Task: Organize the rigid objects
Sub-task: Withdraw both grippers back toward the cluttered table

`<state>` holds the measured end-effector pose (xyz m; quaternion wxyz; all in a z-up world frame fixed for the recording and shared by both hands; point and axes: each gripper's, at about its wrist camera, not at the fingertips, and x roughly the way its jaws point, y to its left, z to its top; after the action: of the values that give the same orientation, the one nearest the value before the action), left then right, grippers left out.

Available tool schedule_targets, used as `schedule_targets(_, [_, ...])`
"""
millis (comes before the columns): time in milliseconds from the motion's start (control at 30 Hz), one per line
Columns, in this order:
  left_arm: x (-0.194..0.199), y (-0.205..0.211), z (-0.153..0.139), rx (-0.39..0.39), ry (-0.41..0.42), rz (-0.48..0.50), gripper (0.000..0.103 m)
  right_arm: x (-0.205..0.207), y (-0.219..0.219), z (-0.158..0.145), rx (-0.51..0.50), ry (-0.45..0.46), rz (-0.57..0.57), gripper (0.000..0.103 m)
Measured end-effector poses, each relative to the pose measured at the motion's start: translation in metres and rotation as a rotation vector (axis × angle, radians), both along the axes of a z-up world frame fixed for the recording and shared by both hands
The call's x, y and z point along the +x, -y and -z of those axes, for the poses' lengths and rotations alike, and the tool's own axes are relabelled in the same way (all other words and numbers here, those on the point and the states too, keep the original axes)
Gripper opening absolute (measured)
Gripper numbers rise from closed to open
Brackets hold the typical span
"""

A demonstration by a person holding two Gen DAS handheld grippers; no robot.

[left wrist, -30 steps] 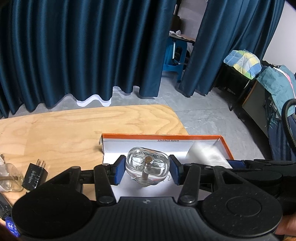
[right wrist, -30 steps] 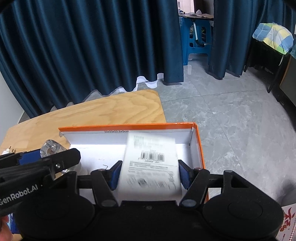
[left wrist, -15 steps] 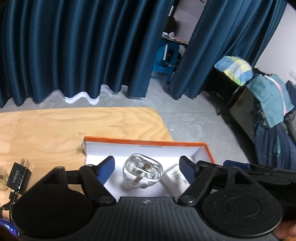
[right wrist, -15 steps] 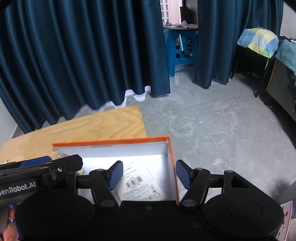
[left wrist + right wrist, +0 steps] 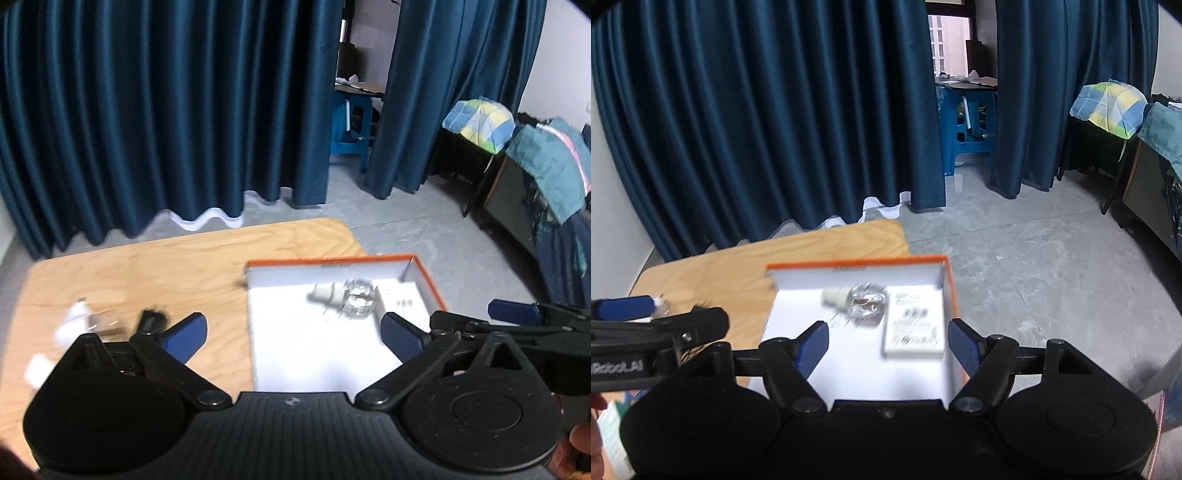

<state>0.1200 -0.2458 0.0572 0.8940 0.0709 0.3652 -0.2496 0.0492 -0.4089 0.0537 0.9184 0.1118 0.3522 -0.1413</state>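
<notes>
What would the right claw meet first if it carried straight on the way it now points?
Probably the white floor of the orange box, just short of the clear case and white carton; depth is uncertain.

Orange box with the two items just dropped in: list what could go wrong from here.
1. The orange box sits at the table's corner next to open floor; a knock from either withdrawing gripper might push it off.
2. The clear plug lies against the white carton; another item dropped there may land on them.
3. The left gripper, jaws just opened wide, hangs near the black charger and could sweep it.
</notes>
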Motion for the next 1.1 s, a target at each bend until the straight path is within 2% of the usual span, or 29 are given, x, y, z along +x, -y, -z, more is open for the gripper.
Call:
schedule_targets(233, [-0.029, -0.042, -0.004, 0.039, 0.0, -0.051, 0.103, -0.034, -0.045, -0.001, -0.017, -0.016, -0.01, 0.089])
schedule_targets(300, [-0.037, -0.055, -0.004, 0.052, 0.017, -0.07, 0.103, -0.042, -0.057, -0.002, -0.022, -0.02, -0.018, 0.095])
schedule_targets(567, [-0.063, -0.1, 0.0, 0.073, 0.004, -0.162, 0.103, -0.06, -0.106, 0.004, -0.04, -0.032, -0.056, 0.095])
schedule_targets(667, [-0.07, -0.118, 0.002, 0.059, -0.001, -0.191, 0.103, -0.067, -0.122, 0.009, -0.037, -0.034, -0.064, 0.095])
schedule_targets(800, [-0.076, -0.143, 0.01, 0.048, -0.024, -0.23, 0.103, -0.072, -0.136, 0.016, 0.015, -0.03, -0.074, 0.095])
schedule_targets(1100, [-0.085, -0.193, 0.016, 0.031, -0.043, -0.328, 0.103, -0.069, -0.172, 0.022, 0.012, -0.057, -0.127, 0.095])
